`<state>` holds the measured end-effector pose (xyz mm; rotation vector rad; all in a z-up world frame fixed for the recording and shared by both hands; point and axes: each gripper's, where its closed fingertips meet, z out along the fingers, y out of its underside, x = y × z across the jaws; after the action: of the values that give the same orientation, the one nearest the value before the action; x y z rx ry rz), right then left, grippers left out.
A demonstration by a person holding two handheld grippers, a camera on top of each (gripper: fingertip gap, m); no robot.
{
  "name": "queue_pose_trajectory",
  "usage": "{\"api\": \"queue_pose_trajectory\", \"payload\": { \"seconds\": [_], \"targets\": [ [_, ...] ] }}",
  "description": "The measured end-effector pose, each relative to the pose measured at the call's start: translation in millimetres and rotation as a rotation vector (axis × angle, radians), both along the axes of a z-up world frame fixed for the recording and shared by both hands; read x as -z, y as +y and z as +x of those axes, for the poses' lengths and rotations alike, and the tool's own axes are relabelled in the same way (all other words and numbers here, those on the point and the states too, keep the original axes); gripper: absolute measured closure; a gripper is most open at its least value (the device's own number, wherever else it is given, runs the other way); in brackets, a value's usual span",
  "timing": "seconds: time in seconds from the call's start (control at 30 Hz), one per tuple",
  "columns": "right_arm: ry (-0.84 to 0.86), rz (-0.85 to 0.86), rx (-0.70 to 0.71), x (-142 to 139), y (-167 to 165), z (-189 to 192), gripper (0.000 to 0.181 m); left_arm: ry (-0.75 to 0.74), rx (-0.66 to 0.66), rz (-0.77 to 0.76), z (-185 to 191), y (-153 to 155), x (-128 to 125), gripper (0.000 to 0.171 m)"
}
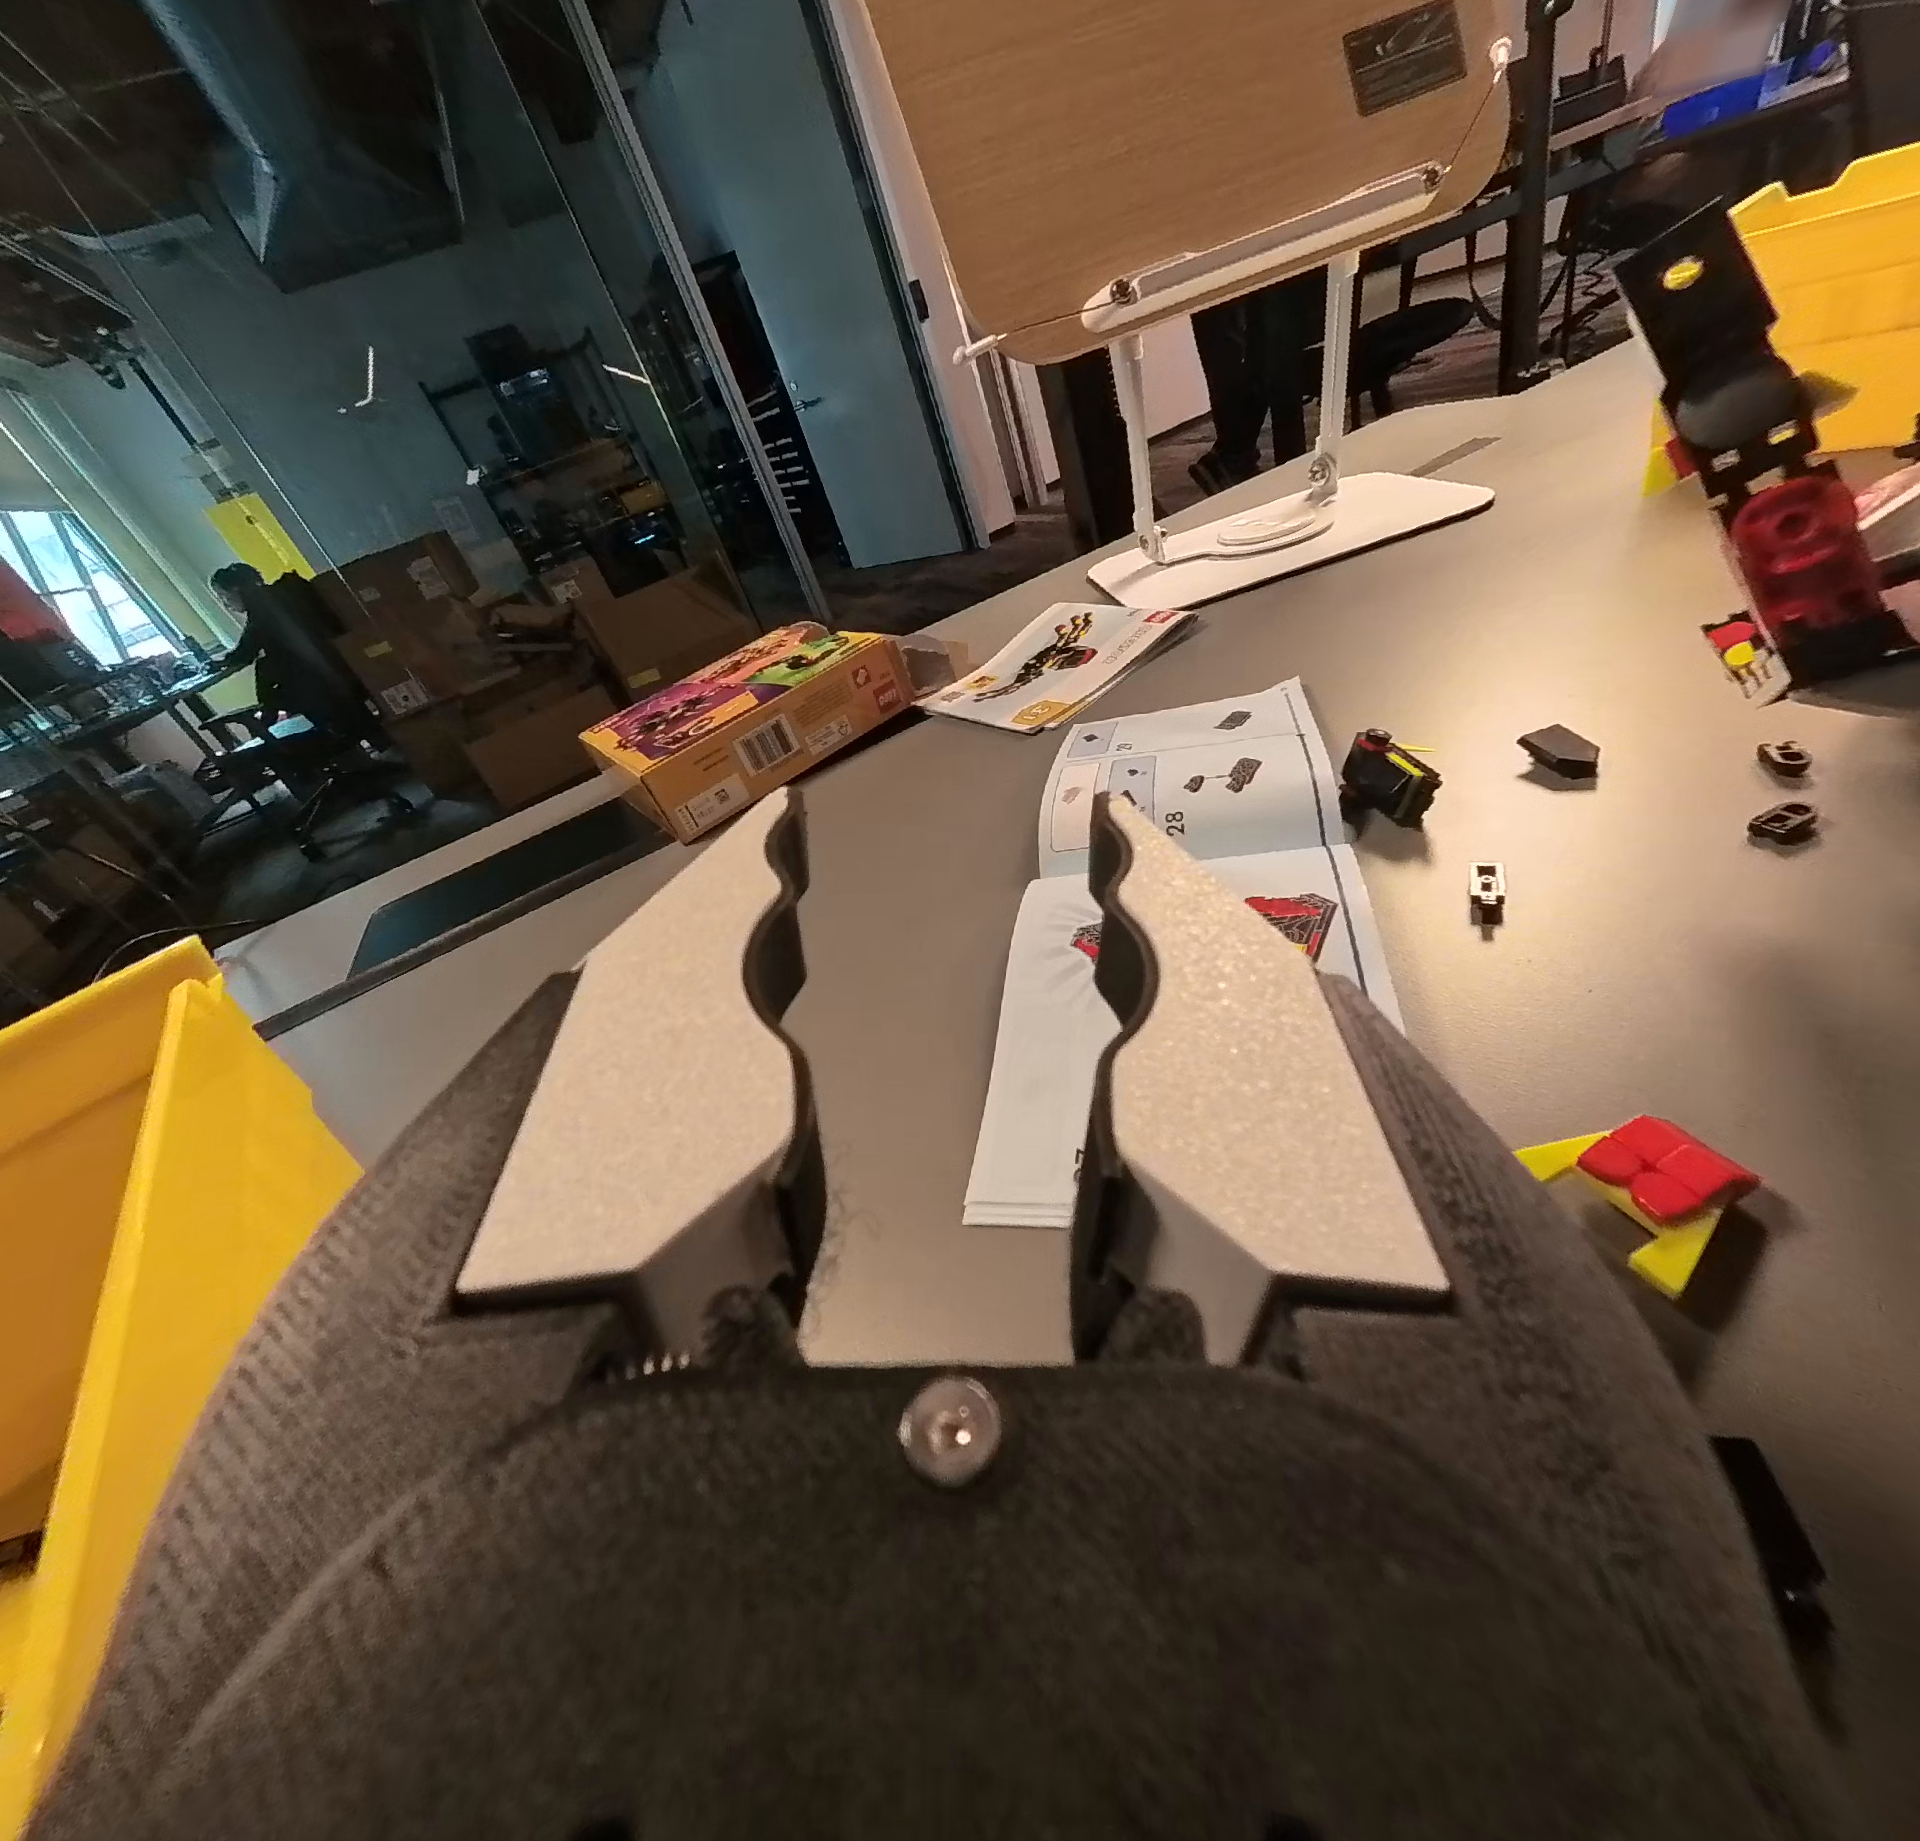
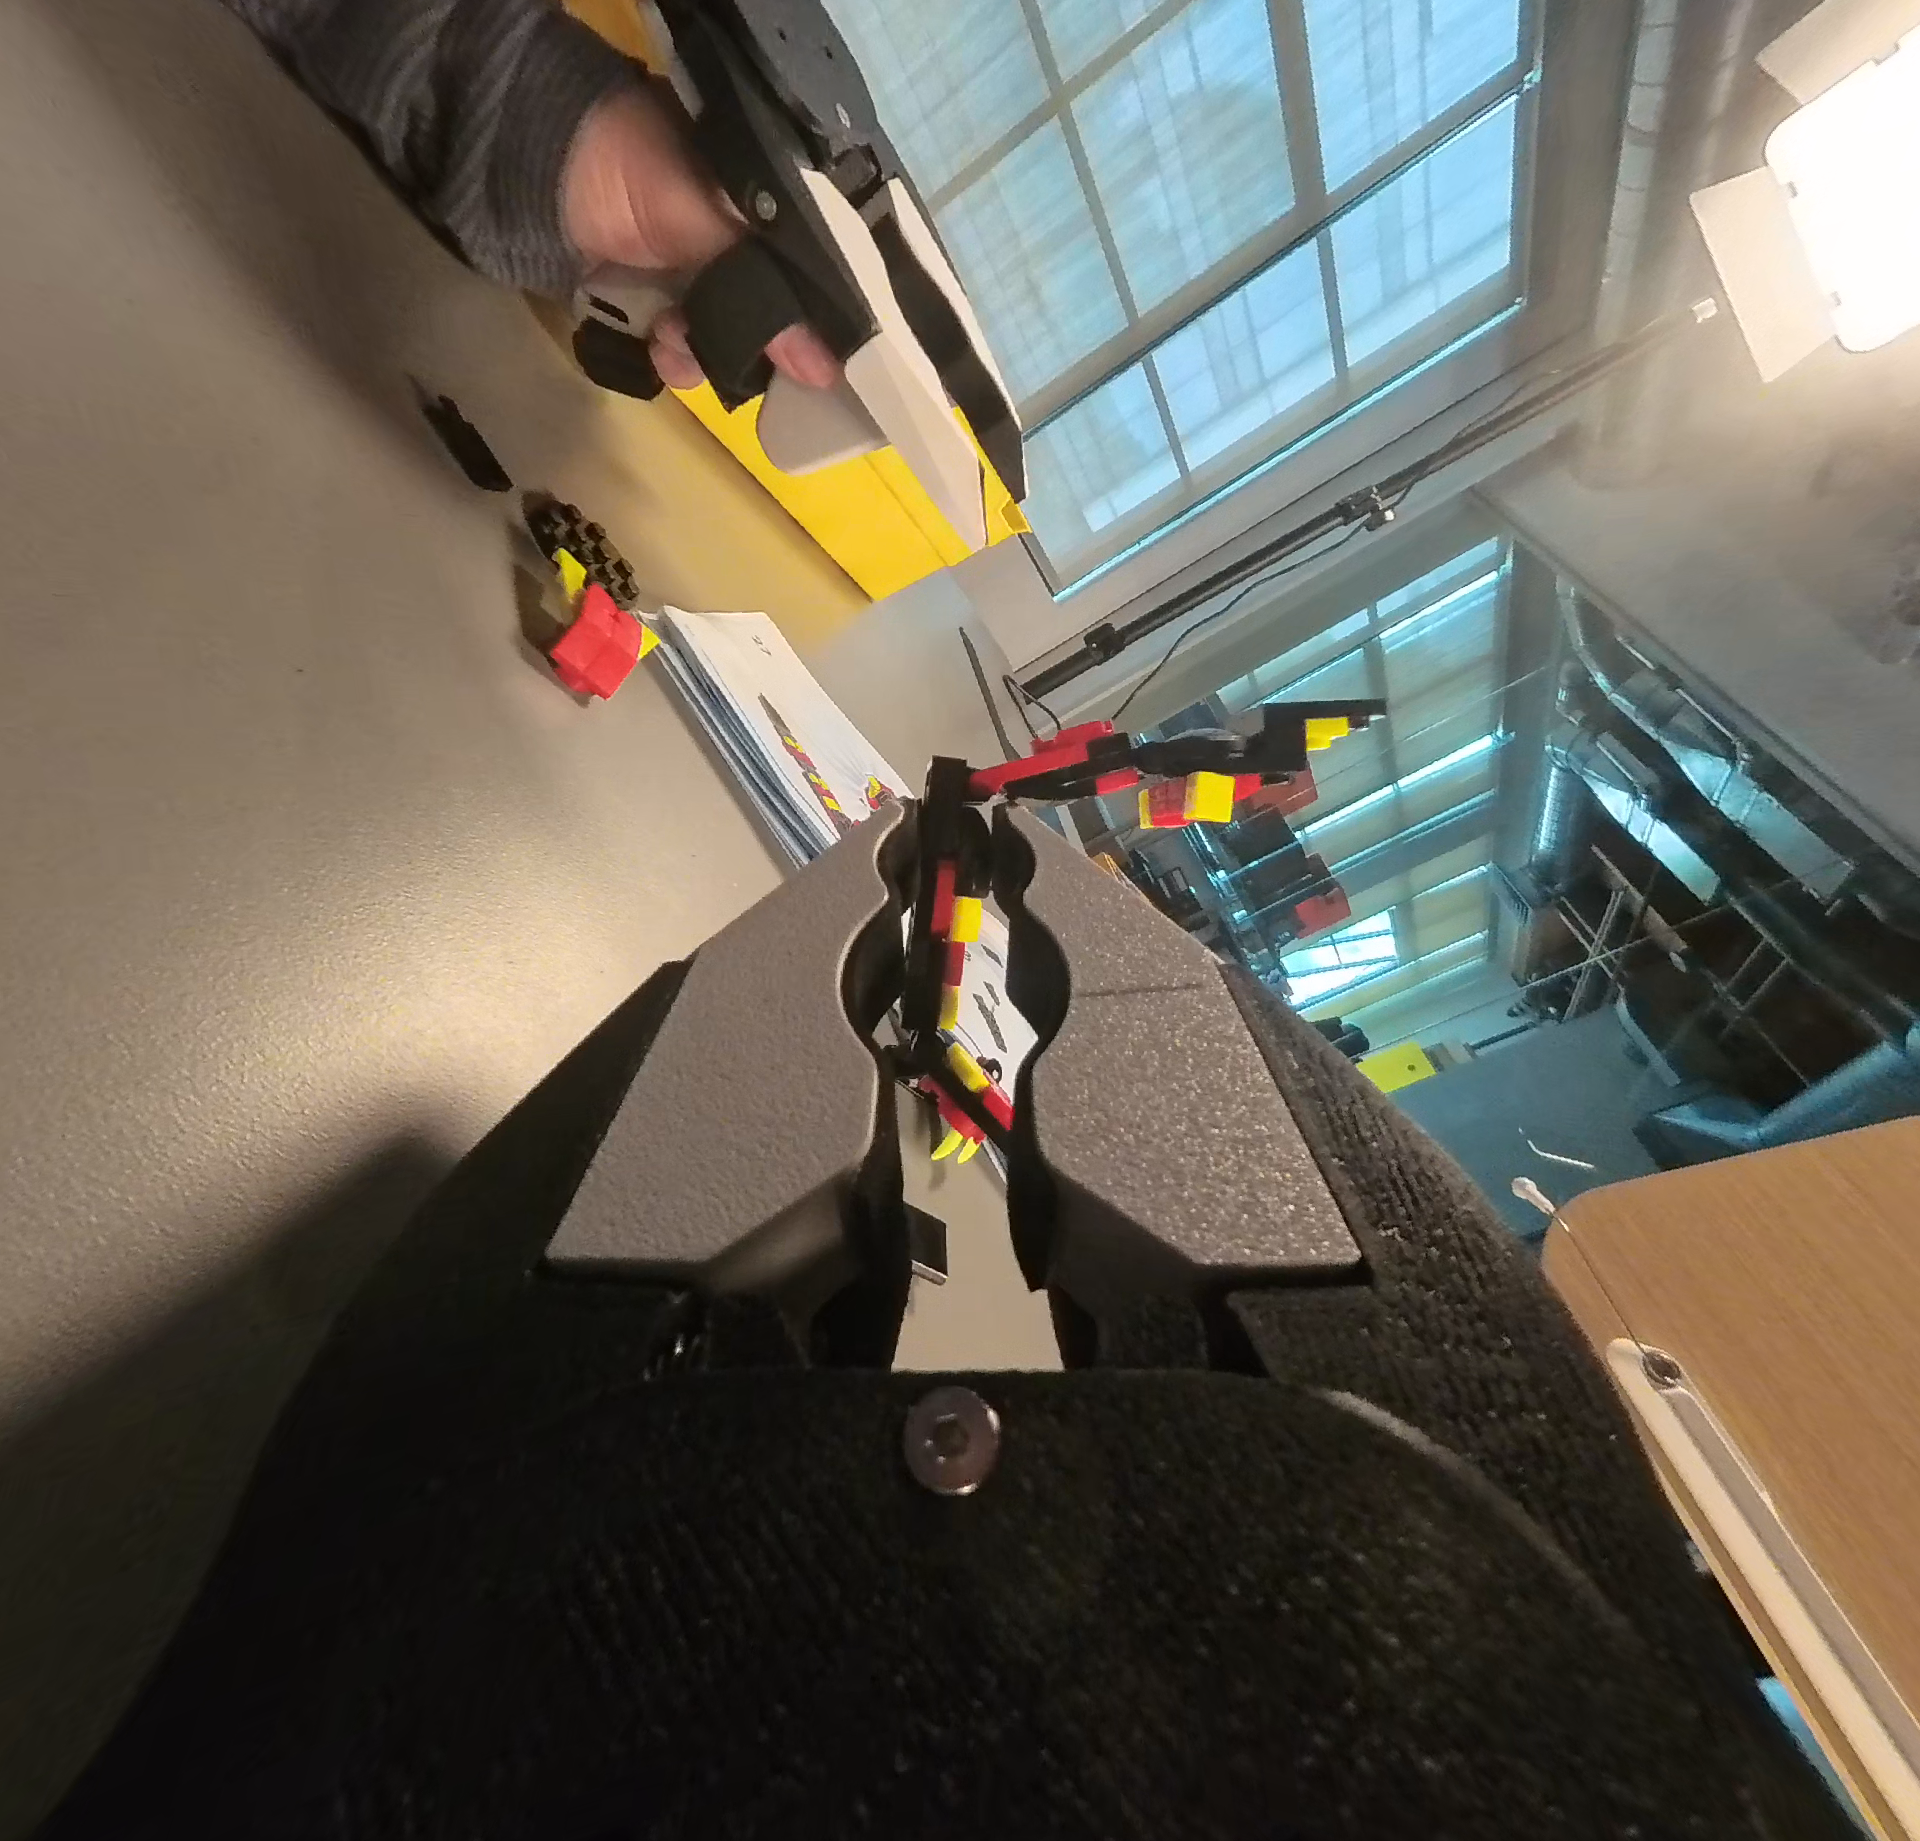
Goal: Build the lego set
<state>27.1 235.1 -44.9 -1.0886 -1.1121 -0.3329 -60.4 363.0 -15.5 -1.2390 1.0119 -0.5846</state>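
- The left tongs (image 1: 940, 815) hover released above the grey counter (image 1: 1558, 1012), nothing between their fingers; beneath them lies an open instruction booklet (image 1: 1236, 783).
- The right tongs (image 2: 951, 820) are clenched on the black, red and yellow lego model (image 2: 1132, 768), lifted off the counter, its jointed limb running down between the fingers.
- Loose black pieces (image 1: 1558, 749) and a small black sub-assembly (image 1: 1387, 778) lie just beyond the booklet.
- A red and yellow piece cluster (image 1: 1652, 1183) sits near the left tongs' right side.
- The set's box (image 1: 758, 726) lies near the counter's far edge, a yellow bin (image 1: 156, 1220) to the left.
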Motion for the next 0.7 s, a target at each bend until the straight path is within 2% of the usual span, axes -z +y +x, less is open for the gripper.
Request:
{"api": "queue_pose_trajectory", "payload": {
  "seconds": [0.43,0.7],
  "targets": [
    [-0.024,0.009,0.018,1.6,2.0,0.8,0.17,0.001,0.0,-0.001,0.1,-0.2,0.4,0.118],
    [-0.198,0.097,0.192,9.8,18.4,14.5,0.171,0.002,0.0,-0.002,0.1,-0.1,0.8,0.118]
  ]
}}
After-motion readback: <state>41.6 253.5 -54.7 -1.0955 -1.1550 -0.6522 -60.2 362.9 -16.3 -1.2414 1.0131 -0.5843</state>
